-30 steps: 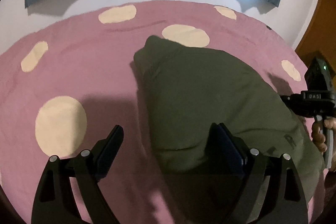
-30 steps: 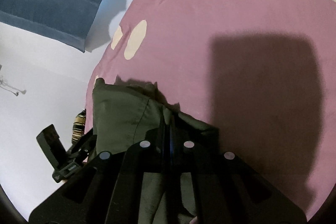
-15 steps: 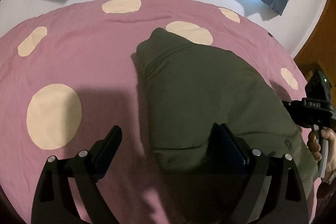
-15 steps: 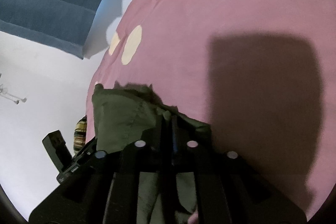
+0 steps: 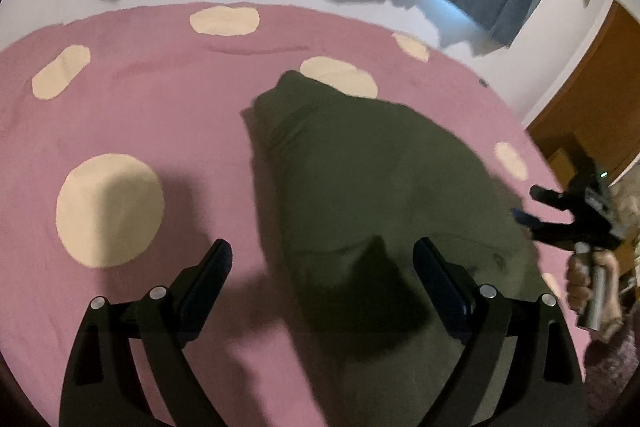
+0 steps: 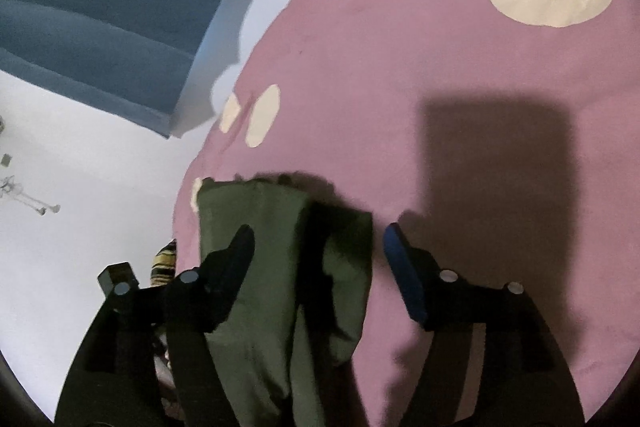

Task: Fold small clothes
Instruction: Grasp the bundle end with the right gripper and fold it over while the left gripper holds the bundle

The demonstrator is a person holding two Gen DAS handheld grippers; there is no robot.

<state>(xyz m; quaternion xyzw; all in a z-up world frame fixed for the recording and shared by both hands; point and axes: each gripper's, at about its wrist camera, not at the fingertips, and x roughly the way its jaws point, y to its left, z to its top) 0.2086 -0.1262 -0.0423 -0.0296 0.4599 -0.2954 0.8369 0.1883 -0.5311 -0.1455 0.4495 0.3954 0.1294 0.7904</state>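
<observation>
From the left wrist view, the folded dark olive-green cloth garment [image 5: 372, 195] lies on the pink bedspread with cream round spots [image 5: 160, 115], its far corner touching one spot. The left tool [image 5: 322, 269] hovers above the garment's near edge with its jaws wide apart, holding nothing. I judge a fold has just been laid down; the next move calls for a fresh grasp on an edge, or smoothing the cloth. The right tool [image 5: 528, 207] shows at the garment's right edge, a hand [image 5: 592, 287] gripping its handle.

From the right wrist view, the right tool [image 6: 316, 243] points along the garment [image 6: 280, 247], tilted down over its edge, jaws apart and gripping no cloth. The bedspread [image 6: 400, 67] stretches beyond the garment.
</observation>
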